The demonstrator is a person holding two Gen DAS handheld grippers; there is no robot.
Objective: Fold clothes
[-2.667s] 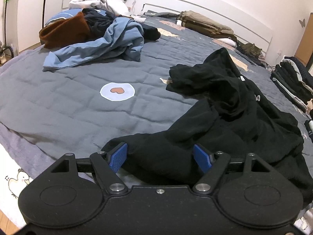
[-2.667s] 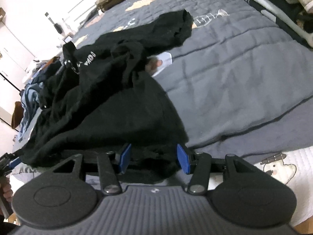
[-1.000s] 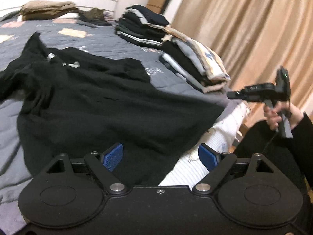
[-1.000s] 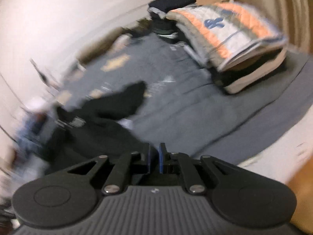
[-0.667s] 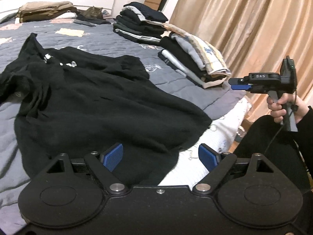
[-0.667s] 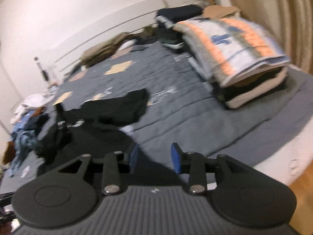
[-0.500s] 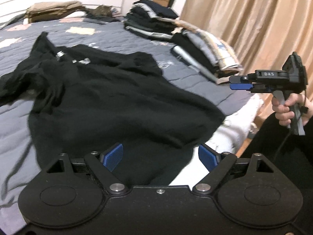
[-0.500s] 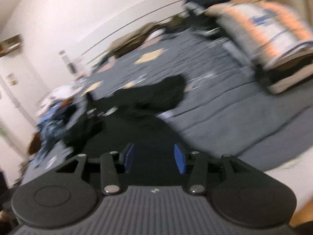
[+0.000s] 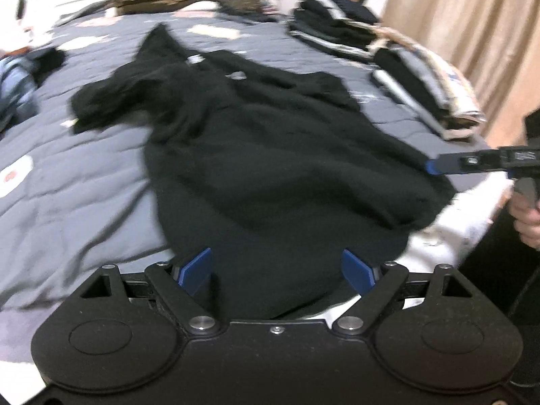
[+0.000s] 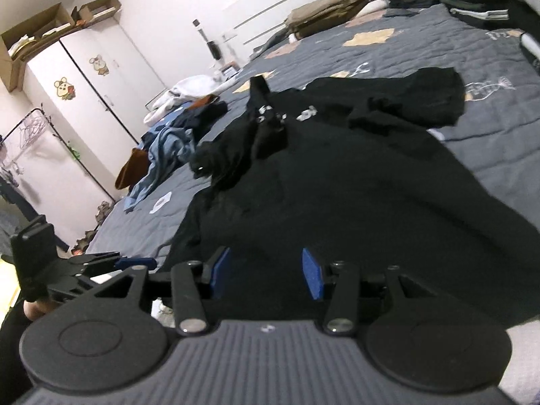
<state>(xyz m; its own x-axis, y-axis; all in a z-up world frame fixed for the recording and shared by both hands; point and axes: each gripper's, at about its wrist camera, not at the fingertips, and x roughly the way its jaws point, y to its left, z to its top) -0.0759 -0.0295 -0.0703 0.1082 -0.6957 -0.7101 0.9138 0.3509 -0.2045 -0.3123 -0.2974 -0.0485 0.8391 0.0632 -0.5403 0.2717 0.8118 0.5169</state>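
A: Where does the black garment [image 9: 280, 155] lie?

B: Spread on the grey quilt [image 9: 74, 168] of the bed, hem toward us and partly hanging over the bed's edge; the upper part is bunched, one sleeve [image 10: 418, 98] flung out to the side, the other crumpled on itself.

A: And the grippers?

B: The left gripper [image 9: 276, 268] has its pads apart, hovering at the hem and clamped on nothing; the right gripper [image 10: 266, 271] is likewise apart, over the hem with nothing between the pads.

A: What might go wrong?

B: The hem overhangs the edge; a careless tug could drag the whole thing off the bed; black on black hides the layers, so a pinch may catch only one; the bunched sleeve, left alone, would fold in a lump; the folded stack [image 9: 415, 77] lies near enough to get swept.
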